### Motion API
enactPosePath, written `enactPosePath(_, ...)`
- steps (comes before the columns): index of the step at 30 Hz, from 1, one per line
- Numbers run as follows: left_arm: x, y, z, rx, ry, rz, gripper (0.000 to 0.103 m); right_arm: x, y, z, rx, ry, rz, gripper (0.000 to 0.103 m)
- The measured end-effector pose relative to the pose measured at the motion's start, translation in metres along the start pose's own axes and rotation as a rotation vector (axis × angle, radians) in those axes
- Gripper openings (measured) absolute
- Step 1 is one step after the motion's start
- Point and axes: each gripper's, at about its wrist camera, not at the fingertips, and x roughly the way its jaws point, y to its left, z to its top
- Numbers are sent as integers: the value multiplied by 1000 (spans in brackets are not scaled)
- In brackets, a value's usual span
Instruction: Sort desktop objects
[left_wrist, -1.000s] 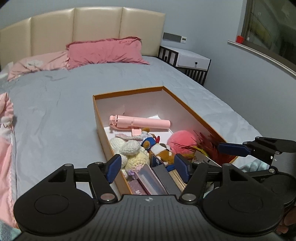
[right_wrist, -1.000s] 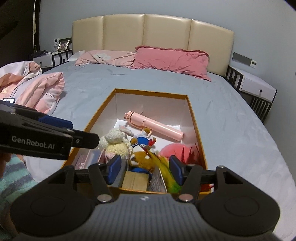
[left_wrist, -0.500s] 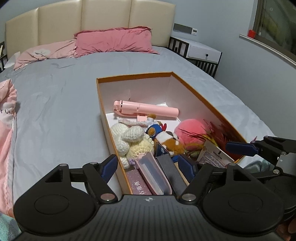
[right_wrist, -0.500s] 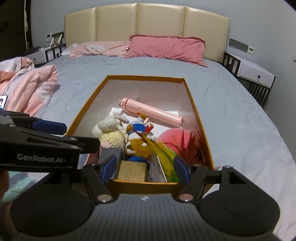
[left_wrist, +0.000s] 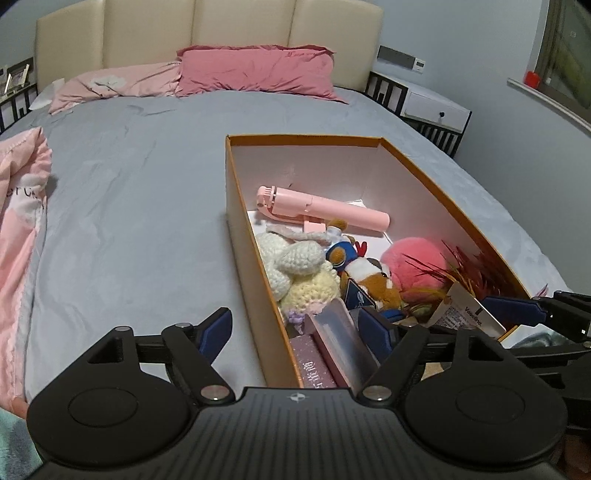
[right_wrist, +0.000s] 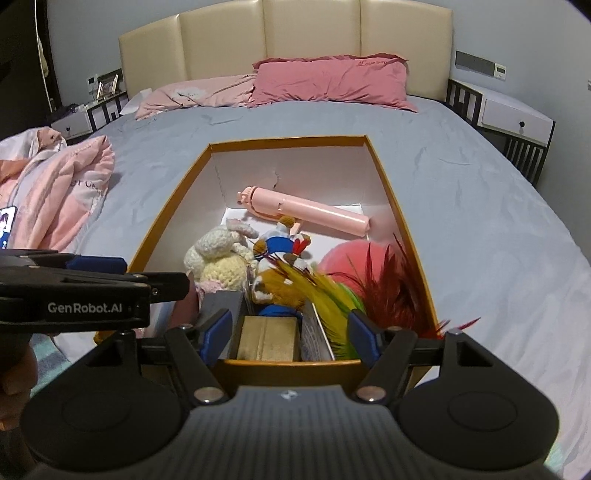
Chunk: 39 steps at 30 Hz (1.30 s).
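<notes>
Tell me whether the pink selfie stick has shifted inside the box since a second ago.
No. The pink selfie stick lies across the box's far end as before.

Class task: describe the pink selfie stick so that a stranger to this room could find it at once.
On the grey bed sits an open orange box. Toward its far end lies the pink selfie stick, a long smooth plastic tube, unlike the soft toys and feathers nearer.

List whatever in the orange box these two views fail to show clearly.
- Left wrist: pink case text, cut off by the left claw body.
- Right wrist: wooden block base, behind the box wall.
- Both: pink plush ball, half covered by feathers.
</notes>
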Motion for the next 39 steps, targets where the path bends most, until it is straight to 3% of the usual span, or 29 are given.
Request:
enactPosePath(8, -2, -1, -5, 18, -28, -10, 90, 6, 6, 1, -36, 28, -16, 75)
enactPosePath(39, -1, -1, -4, 16, -23, 2, 90, 6, 7, 1, -38, 33, -18, 76)
